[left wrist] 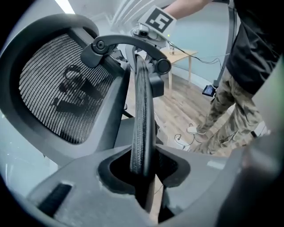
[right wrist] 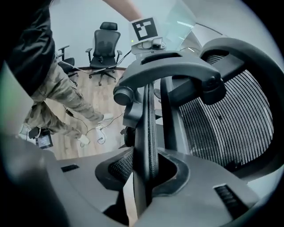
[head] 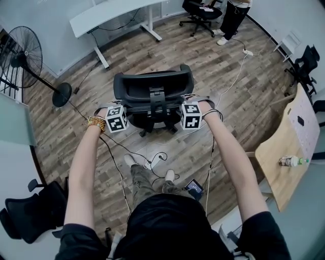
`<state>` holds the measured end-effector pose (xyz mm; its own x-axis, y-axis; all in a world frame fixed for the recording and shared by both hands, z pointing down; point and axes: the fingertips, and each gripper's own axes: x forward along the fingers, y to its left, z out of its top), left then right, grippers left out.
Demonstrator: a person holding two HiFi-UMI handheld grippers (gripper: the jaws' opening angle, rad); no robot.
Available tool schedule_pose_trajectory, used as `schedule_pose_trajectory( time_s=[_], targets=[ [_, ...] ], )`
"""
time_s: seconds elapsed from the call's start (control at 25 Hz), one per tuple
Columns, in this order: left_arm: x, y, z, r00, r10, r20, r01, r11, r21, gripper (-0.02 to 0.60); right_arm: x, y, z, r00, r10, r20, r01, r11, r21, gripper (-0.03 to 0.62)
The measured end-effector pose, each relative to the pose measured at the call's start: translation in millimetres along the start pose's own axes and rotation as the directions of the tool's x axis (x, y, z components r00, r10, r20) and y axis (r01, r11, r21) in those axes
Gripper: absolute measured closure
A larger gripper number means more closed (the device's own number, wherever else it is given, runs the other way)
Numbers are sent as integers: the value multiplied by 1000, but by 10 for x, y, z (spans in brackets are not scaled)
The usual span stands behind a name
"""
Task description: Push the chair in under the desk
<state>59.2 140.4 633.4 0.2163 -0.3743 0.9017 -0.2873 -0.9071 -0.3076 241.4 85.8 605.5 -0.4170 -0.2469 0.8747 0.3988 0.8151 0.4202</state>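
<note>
Standing fan point(head: 21, 50) beside chair point(head: 152, 87), desk point(head: 109, 15) beyond

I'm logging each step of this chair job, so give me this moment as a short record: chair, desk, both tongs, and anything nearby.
chair: black mesh office chair, on the wood floor, standing apart from the desk
desk: white, across the floor beyond the chair
left tongs: shut on the left side of the chair's backrest rim
right tongs: shut on the right side of that rim
nearby: fan at left; wooden table with a bottle at right
progress: chair not yet under the desk
</note>
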Motion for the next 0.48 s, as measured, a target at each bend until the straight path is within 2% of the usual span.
schedule_pose_trajectory(
  time_s=[0.16, 0.48],
  targets=[
    [15, -5, 23, 1000, -24, 0, 24, 1000, -2, 468, 42, 19, -10, 999, -36, 34, 37, 999, -8, 493],
    [8, 23, 4, 1000, -11, 11, 11, 1000, 5, 468, 73, -7, 12, 1000, -4, 30, 4, 1000, -4, 497]
  ],
)
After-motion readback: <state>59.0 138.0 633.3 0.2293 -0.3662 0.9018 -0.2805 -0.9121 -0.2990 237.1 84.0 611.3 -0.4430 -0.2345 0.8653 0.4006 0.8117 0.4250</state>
